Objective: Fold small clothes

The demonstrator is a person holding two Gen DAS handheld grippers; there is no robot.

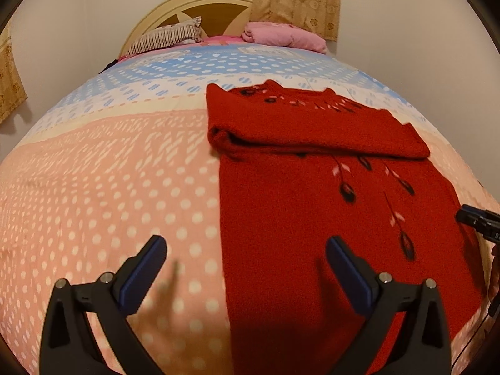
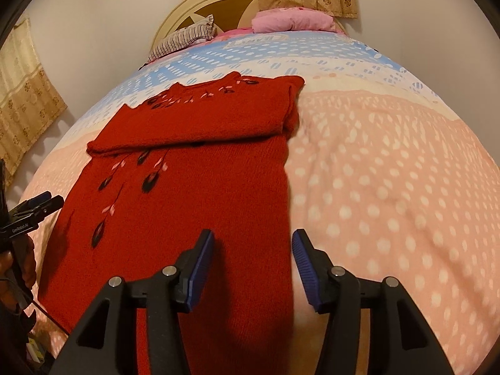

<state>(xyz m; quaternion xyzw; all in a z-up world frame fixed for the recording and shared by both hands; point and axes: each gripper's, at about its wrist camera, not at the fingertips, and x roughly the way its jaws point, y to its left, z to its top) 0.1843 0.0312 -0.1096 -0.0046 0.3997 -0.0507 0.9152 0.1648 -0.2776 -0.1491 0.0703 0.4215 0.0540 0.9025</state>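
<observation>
**Hovering over a partly folded red sweater**

Lying flat on the polka-dot bedspread (image 1: 109, 187), the red knit sweater (image 1: 312, 218) has its sleeves folded across the chest, forming a thick band at the far end of the garment. The body section extends toward the near edge of the bed. A pattern of dark and pink leaves runs down the front.

Left gripper (image 1: 247, 259): jaws wide apart, nothing between the pads. It hangs above the sweater's left edge, with one blue pad over the bedspread and the other over the red knit. No contact with the fabric is visible.

Right gripper (image 2: 253, 250): jaws stand at a moderate gap and hold nothing. It straddles the sweater's right edge near the hem, one pad over the knit, the other over the bedspread.

In each wrist view, the opposite gripper appears at the frame edge beside the sweater's other side.

At the far end of the bed: a striped pillow (image 1: 168, 36), a pink pillow (image 1: 284, 36) and a cream headboard (image 1: 200, 0). Patterned curtains (image 1: 297, 0) hang behind on the wall.
</observation>
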